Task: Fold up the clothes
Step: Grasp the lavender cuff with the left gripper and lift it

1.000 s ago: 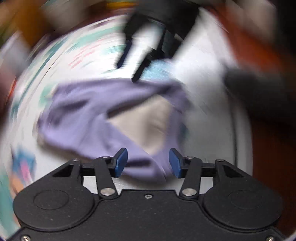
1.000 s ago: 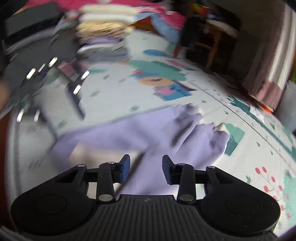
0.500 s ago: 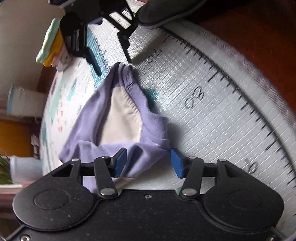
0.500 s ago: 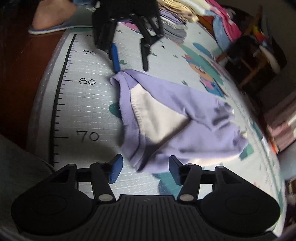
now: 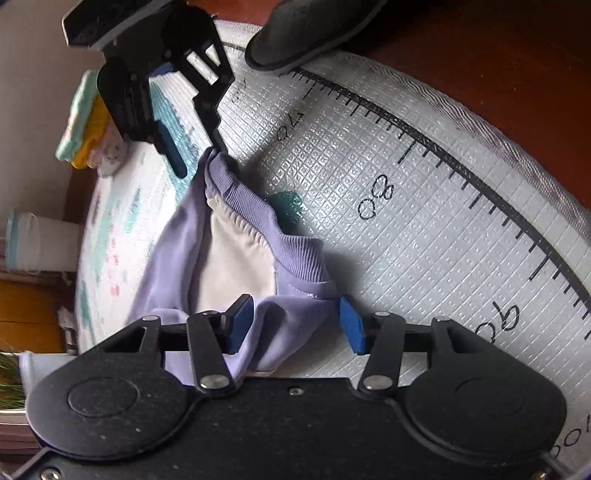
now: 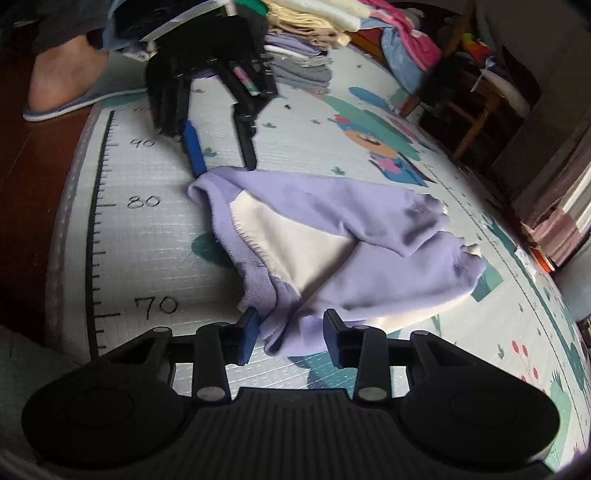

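A lavender garment (image 5: 236, 240) with a white inner lining lies crumpled on the play mat (image 5: 424, 206), ribbed waistband toward the mat's ruler edge. My left gripper (image 5: 293, 325) is open, its jaws on either side of one waistband corner. In the right wrist view it (image 6: 221, 158) stands at the garment's far corner. My right gripper (image 6: 290, 338) is open around the other waistband corner of the garment (image 6: 332, 236). In the left wrist view it (image 5: 199, 158) is at the far corner.
A foot in a slipper (image 6: 66, 92) stands at the mat's end; the slipper also shows in the left wrist view (image 5: 306, 29). A stack of folded clothes (image 6: 303, 48) sits on the mat behind. Furniture (image 6: 472, 103) and wood floor (image 5: 498, 66) border the mat.
Both grippers have dropped down to the garment's waistband corners and closed in on them; the cloth now sits between each pair of open jaws.
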Available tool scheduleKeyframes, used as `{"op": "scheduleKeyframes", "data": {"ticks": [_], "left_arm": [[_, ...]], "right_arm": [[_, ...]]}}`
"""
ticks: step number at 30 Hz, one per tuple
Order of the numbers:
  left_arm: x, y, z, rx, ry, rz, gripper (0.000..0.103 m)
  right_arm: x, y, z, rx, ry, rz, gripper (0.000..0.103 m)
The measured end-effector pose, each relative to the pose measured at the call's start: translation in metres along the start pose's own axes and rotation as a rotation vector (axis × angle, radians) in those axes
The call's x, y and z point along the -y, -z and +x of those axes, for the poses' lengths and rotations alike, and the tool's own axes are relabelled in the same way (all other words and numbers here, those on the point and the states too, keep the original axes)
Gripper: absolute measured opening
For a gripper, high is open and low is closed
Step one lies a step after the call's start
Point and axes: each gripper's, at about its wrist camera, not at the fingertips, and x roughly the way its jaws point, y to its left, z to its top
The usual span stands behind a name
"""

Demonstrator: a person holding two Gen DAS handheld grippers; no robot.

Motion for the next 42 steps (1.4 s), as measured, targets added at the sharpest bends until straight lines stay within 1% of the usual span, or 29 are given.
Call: {"op": "scheduleKeyframes", "data": {"ticks": [1,3,4,5,6,7,9,12,14,15,18,19,20,21,23,25,27,30,31,33,35,36,37,38,40,42], "left_arm": [[-0.002,-0.002,-0.002,-0.007,0.015,0.003,0.049],[-0.002,-0.004,-0.006,-0.022,0.031,0.028,0.034],[-0.004,-0.007,-0.007,-0.028,0.032,0.019,0.026],[-0.008,-0.011,-0.008,-0.033,0.031,-0.002,0.021],[-0.011,-0.014,-0.008,-0.038,0.029,-0.022,0.019],[-0.015,-0.016,-0.011,-0.038,0.032,-0.082,0.016],[-0.022,-0.016,-0.02,-0.033,0.044,-0.25,0.015],[-0.035,-0.013,-0.035,-0.021,0.058,-0.491,0.011],[-0.047,-0.006,-0.046,-0.005,0.061,-0.627,0.01],[-0.05,-0.005,-0.051,-0.002,0.059,-0.66,0.009],[-0.051,-0.004,-0.066,0.002,0.06,-0.698,0.009],[-0.053,-0.003,-0.07,0.004,0.063,-0.718,0.009],[-0.05,0.0,-0.077,0.005,0.064,-0.721,0.009],[-0.045,0.001,-0.083,0.003,0.066,-0.71,0.009],[-0.034,0.003,-0.093,0.001,0.079,-0.711,0.008],[-0.021,0.0,-0.099,-0.003,0.092,-0.699,0.008],[-0.021,0.0,-0.085,-0.011,0.108,-0.651,0.006],[-0.019,-0.006,-0.083,-0.001,0.159,-0.601,0.005],[-0.017,-0.01,-0.086,0.004,0.18,-0.58,0.005],[-0.023,-0.01,-0.073,0.026,0.237,-0.544,0.005],[-0.024,-0.013,-0.079,0.058,0.288,-0.528,0.005],[-0.027,-0.013,-0.085,0.072,0.309,-0.535,0.005],[-0.032,-0.009,-0.091,0.083,0.32,-0.562,0.005],[-0.04,-0.003,-0.097,0.092,0.323,-0.601,0.005],[-0.057,0.011,-0.111,0.11,0.324,-0.686,0.005],[-0.078,0.032,-0.127,0.132,0.309,-0.79,0.005]], "right_arm": [[-0.003,0.001,0.0,-0.005,-0.01,-0.025,0.041],[-0.008,0.001,-0.001,-0.007,-0.037,-0.082,0.044],[-0.011,0.002,-0.002,-0.012,-0.046,-0.112,0.045],[-0.014,0.002,-0.003,-0.017,-0.046,-0.143,0.046],[-0.016,0.003,-0.004,-0.02,-0.043,-0.169,0.048],[-0.017,0.002,-0.005,-0.018,-0.036,-0.189,0.054],[-0.015,0.0,-0.003,-0.017,-0.021,-0.214,0.061],[-0.01,-0.003,0.0,-0.013,-0.015,-0.261,0.064],[-0.007,-0.003,0.001,-0.006,-0.026,-0.282,0.064],[-0.006,-0.003,0.001,-0.005,-0.032,-0.284,0.066],[-0.001,-0.004,0.001,-0.008,-0.055,-0.269,0.065],[0.002,-0.005,0.001,-0.013,-0.067,-0.252,0.054],[0.005,-0.007,0.002,-0.027,-0.077,-0.221,0.042],[0.007,-0.009,0.004,-0.041,-0.081,-0.19,0.033],[0.015,-0.012,0.002,-0.04,-0.119,-0.121,0.026],[0.023,-0.017,-0.001,-0.04,-0.138,-0.065,0.021],[0.03,-0.019,-0.004,-0.051,-0.167,-0.025,0.018],[0.033,-0.021,-0.014,-0.057,-0.214,-0.01,0.017],[0.032,-0.021,-0.019,-0.058,-0.229,-0.011,0.017],[0.028,-0.022,-0.031,-0.063,-0.283,0.013,0.017],[0.021,-0.023,-0.045,-0.067,-0.344,0.023,0.017],[0.02,-0.026,-0.052,-0.065,-0.366,0.037,0.017],[0.021,-0.028,-0.06,-0.062,-0.383,0.052,0.017],[0.025,-0.031,-0.067,-0.057,-0.383,0.065,0.017],[0.04,-0.038,-0.08,-0.04,-0.355,0.096,0.017],[0.063,-0.047,-0.089,-0.017,-0.313,0.134,0.016]]}}
